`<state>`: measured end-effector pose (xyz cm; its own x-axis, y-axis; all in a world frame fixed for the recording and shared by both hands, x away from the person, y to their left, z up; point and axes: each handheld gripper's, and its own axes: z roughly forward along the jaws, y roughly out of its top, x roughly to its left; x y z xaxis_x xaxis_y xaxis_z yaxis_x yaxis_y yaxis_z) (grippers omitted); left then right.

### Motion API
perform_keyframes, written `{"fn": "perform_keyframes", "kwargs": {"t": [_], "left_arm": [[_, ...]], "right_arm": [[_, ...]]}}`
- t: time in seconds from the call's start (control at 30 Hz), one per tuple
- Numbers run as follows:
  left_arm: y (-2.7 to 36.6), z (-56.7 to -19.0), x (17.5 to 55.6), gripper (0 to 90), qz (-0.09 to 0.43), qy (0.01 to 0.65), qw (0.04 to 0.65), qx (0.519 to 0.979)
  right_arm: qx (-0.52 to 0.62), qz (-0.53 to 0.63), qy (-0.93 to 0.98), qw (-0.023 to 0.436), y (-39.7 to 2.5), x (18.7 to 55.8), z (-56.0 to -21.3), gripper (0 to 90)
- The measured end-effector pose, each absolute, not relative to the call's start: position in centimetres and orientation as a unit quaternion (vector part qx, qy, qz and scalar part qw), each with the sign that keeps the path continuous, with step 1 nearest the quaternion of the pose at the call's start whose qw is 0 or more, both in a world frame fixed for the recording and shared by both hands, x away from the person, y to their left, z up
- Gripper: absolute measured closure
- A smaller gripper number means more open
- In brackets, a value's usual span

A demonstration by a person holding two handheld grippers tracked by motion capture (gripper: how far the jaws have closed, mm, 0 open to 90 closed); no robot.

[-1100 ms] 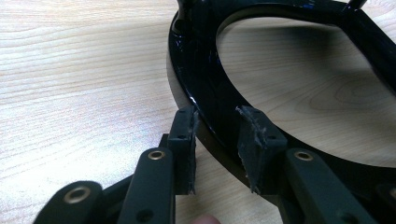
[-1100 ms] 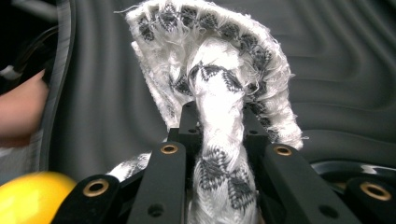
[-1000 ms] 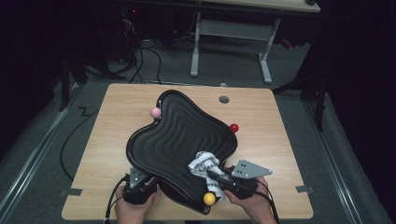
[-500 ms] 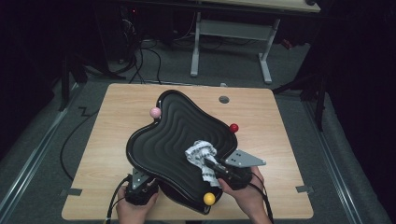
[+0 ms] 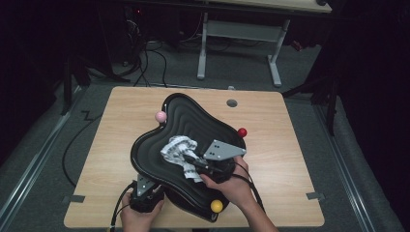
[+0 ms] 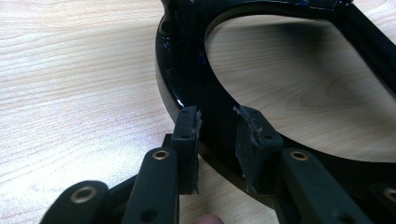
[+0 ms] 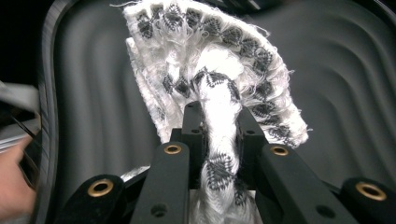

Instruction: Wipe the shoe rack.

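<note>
My right gripper (image 5: 186, 158) was pinching a white cloth (image 5: 178, 147) with a dark pattern, jaws pressed onto a bunched fold of it, in the right gripper view (image 7: 219, 135). The cloth (image 7: 219, 60) fanned out ahead of the jaws and lay on the ribbed inside of the black tray (image 5: 193, 116), roughly mid-tray, a bit toward 5 o'clock from its centre.

My left gripper (image 5: 145, 186) sat at the tray's 7 o'clock edge. In the left gripper view (image 6: 217, 140) the jaws straddled the glossy rim (image 6: 187, 79), pads (image 6: 187, 140) close on it; looked clamped to steady the tray.

Status, my read: wiping was under way, cloth on the surface, tray held. Couldn't tell which parts were already wiped. Far lobe toward 12 o'clock near the pink ball (image 5: 160, 116) and the 3 o'clock lobe by the red ball (image 5: 242, 132) likely still left. Yellow ball (image 5: 216, 206) sat at 5 o'clock by my right hand (image 5: 232, 186)
</note>
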<state>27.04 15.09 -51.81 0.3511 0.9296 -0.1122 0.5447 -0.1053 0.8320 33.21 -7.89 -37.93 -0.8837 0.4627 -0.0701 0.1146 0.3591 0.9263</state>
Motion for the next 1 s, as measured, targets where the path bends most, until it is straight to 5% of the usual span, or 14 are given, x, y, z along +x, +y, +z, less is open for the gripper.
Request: {"fn": "perform_keyframes", "kwargs": {"t": [0.6, 1.0], "left_arm": [[15.1, -51.8, 27.1, 69.3, 0.229, 0.522, 0.419, 0.707], [15.3, -51.8, 27.1, 69.1, 0.217, 0.529, 0.423, 0.703]], "right_arm": [[0.144, 0.548, 0.807, 0.165, -2.2, 32.2, -35.5, 78.6], [0.191, 0.543, 0.788, 0.219, -1.0, 33.0, -35.2, 78.3]]}}
